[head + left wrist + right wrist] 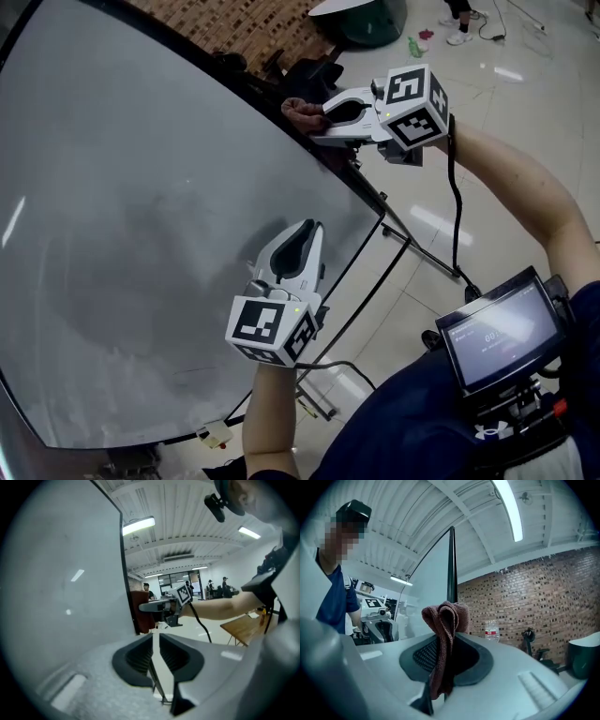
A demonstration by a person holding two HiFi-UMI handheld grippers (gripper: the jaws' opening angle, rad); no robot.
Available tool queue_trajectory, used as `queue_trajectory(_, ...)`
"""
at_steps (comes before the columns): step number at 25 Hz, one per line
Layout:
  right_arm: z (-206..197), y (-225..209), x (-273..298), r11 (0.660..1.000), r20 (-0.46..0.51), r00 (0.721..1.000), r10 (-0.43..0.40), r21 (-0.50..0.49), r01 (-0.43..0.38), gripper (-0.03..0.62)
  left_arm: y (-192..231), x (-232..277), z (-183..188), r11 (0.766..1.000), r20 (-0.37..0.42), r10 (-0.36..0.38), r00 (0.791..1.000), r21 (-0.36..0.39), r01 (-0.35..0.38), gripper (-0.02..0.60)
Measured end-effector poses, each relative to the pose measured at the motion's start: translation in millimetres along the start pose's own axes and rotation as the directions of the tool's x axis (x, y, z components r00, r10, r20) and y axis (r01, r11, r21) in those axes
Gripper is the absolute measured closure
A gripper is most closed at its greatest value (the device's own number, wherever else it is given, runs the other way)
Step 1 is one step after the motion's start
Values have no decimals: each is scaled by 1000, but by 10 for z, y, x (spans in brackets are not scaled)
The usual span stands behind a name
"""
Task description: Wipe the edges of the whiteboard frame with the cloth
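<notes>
Maroon terry cloth point(445, 620) is pinched in the right gripper point(323, 120), whose jaws are clamped on its folds so that a bunched end sticks out past the fingertips and a tail hangs below them. In the head view that bunched end lies against the dark frame point(451, 564) on the whiteboard's point(141, 234) right edge, toward its upper corner, with the gripper reaching in from the side away from the board. The left gripper point(155, 639) is in front of the grey-white writing surface, nearer the lower right corner and just inside the frame. Its jaws stand a narrow slit apart and nothing is between them. It points up along the board toward the cloth, well apart from it. Beyond the frame the right gripper view shows a brick wall point(534, 592) and a water bottle point(491, 631) standing before it.
</notes>
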State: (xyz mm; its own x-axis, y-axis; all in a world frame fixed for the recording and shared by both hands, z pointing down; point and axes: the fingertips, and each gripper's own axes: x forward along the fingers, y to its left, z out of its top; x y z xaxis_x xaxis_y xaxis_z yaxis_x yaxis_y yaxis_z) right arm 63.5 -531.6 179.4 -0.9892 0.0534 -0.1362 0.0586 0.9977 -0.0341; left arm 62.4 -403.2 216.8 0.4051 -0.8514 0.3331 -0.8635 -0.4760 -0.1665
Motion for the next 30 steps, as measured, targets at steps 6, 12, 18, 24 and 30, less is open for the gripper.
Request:
queue_trajectory(6,-584,133,36,996,-82,992,90,25,-89,536,-128,138,-183,998,-37,33,999,-52,-35,537)
queue_trajectory(12,-1035,97,-8,981,-229,968,105,-133,-138,537,-220,387,-443,993,-85,74,994,-90,-81,537)
queue_trajectory(18,-1355,-153,-184,964,-340,940,28,-239,-115,537,-151,470,-704,986,-125,105,987,-113,-120,537)
queue_trajectory(24,-1373,-143,-209,946,-389,921,5,-297,-131,537,-105,524,-733,982,-144,110,983,-135,-130,538)
queue_trajectory(30,-1437,80,67,937,-381,924,32,-310,-160,537,-210,538,-752,980,-158,104,982,-150,-128,540)
